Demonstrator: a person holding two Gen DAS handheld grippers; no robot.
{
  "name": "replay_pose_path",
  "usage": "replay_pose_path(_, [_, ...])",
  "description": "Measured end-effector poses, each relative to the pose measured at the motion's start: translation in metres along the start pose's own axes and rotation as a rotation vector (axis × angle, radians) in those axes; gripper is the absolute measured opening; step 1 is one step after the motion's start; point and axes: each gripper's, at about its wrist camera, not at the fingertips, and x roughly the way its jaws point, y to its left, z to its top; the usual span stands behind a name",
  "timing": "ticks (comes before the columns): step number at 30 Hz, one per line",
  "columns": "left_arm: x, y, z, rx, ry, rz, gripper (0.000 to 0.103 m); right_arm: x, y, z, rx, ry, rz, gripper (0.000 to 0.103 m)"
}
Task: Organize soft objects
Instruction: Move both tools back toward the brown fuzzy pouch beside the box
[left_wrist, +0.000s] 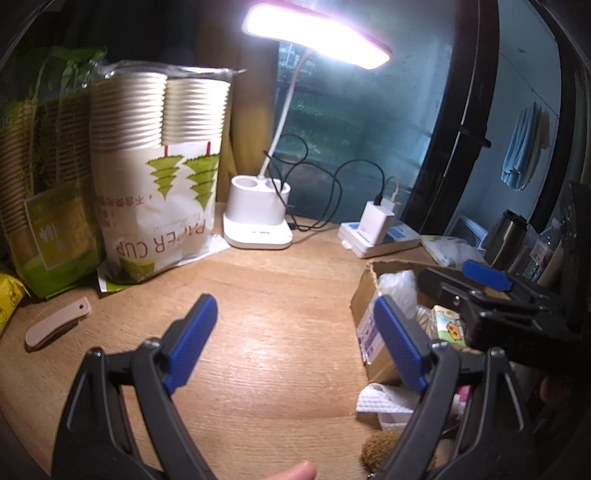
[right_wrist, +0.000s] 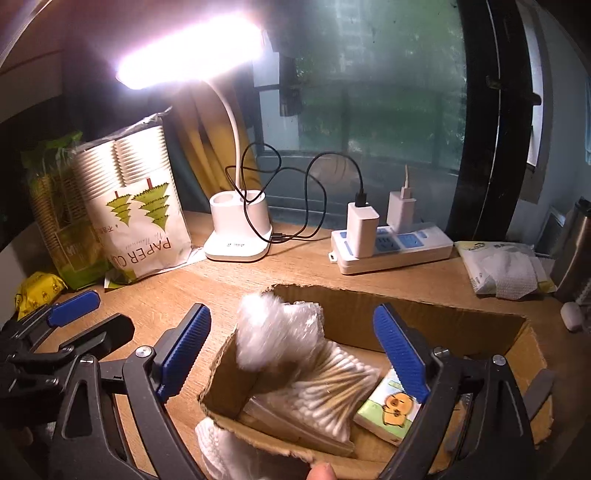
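Observation:
A cardboard box stands on the wooden desk. Inside it lie a crumpled clear plastic bag, a pack of cotton swabs and a small tissue pack with a cartoon animal. My right gripper is open and empty, hovering over the box's left part. A white cloth hangs at the box's near corner. My left gripper is open and empty over bare desk, left of the box. A white cloth and a brown fuzzy object lie by the box's near corner.
A desk lamp, a power strip with chargers and bags of paper cups line the back. A wipes pack lies right. A beige folding knife and a yellow pack lie left.

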Motion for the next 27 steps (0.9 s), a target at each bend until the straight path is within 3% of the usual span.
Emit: replay_pose_path(27, [-0.041, -0.078, -0.021, 0.082, -0.028, -0.052, 0.088, -0.099, -0.056, -0.05, 0.018, -0.055, -0.096, 0.092])
